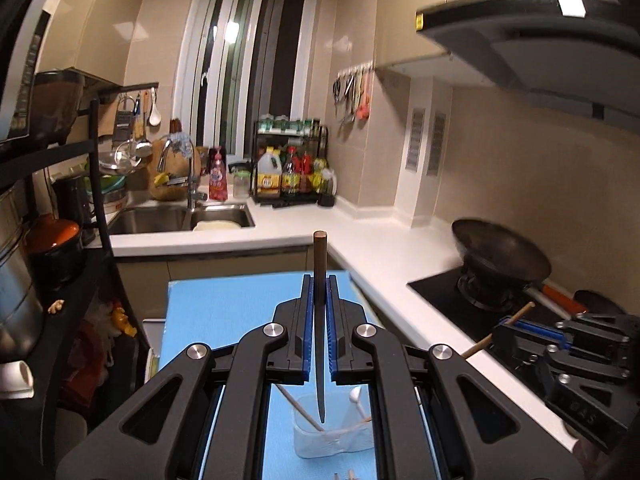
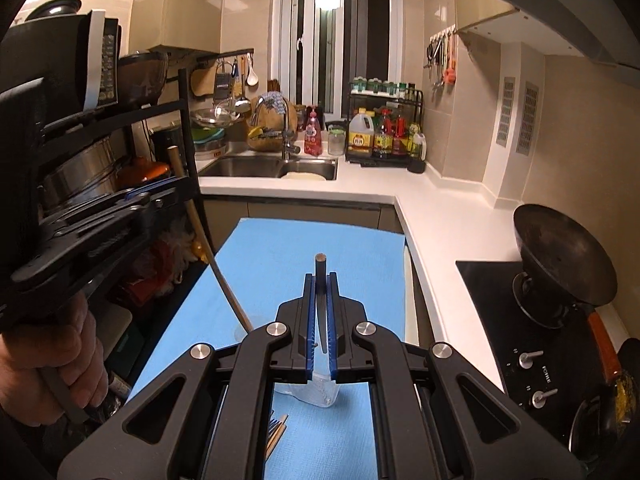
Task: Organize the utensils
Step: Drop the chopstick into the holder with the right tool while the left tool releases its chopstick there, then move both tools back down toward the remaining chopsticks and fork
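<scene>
This is a small kitchen with a white counter (image 1: 384, 248), a sink (image 1: 160, 218) by the window and a black wok (image 2: 564, 264) on the stove. In front lies a blue mat (image 2: 280, 256), and a clear plastic cup (image 1: 332, 436) stands on it.

The left gripper (image 1: 320, 292) is squeezed tight on a dark chopstick (image 1: 319, 264). The chopstick stands almost straight up. Its thin tip hangs just over the open cup, which already has a few sticks and a small white spoon (image 1: 354, 395) in it. The right gripper (image 2: 320, 292) is squeezed on another dark chopstick (image 2: 320, 266), and it too hangs over the cup. From each side view the stick looks pale, but I think that is only the light.

More sticks lie flat on the mat near the cup (image 2: 276, 428).

A chopstick is light, thin and hard. It does not bend. It looks smooth, so it may slip or spin if it is held loosely. The best place to hold it is near the thick top end, as both grippers do now, so the thin tip can go into the cup first. The cup looks light as well. A hard bump from a stick could tip it over, so the sticks should go down gently.
</scene>
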A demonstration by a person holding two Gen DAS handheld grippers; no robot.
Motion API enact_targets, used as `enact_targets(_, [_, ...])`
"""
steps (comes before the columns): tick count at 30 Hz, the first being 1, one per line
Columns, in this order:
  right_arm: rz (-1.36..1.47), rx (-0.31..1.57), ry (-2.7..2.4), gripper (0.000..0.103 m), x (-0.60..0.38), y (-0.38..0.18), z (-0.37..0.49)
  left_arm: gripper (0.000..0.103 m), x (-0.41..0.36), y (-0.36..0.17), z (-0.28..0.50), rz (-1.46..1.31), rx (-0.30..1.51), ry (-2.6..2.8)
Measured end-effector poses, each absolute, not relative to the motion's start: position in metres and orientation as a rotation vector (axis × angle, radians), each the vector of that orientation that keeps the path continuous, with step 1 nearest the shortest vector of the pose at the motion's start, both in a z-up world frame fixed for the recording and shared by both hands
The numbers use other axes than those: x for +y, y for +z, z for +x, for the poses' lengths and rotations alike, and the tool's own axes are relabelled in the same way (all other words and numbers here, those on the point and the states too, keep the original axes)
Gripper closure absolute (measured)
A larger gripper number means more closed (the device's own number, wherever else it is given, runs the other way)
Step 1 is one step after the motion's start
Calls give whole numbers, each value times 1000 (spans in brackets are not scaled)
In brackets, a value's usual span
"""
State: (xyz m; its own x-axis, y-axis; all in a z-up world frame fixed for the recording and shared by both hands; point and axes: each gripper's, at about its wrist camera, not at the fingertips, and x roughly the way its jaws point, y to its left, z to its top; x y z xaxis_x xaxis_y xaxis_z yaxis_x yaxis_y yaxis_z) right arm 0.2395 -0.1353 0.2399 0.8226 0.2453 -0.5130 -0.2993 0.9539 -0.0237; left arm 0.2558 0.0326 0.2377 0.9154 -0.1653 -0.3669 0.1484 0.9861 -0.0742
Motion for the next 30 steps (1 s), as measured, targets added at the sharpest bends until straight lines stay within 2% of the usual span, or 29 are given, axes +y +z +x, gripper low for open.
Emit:
enact_targets(9, [-102, 655, 276, 96, -130, 199, 269, 96, 11, 174, 308, 29, 654, -205])
enact_targets(10, [-103, 656, 269, 91, -131, 198, 269, 93, 13, 171, 310, -2, 663, -223])
enact_targets(11, [-102, 650, 260, 80, -132, 199, 267, 80, 17, 170, 309, -31, 663, -231])
enact_targets(12, [-99, 638, 254, 76, -134, 201, 265, 70, 20, 171, 307, -50, 655, -226])
enact_targets(13, [-98, 624, 249, 72, -136, 204, 261, 69, 24, 174, 303, -67, 637, -217])
enact_targets(22, [-94, 512, 244, 72, -147, 222, 210, 69, 34, 196, 249, -93, 524, -209])
enact_targets(30, [-38, 468, 234, 72, -156, 185, 140, 69, 36, 163, 163, -76, 467, -204])
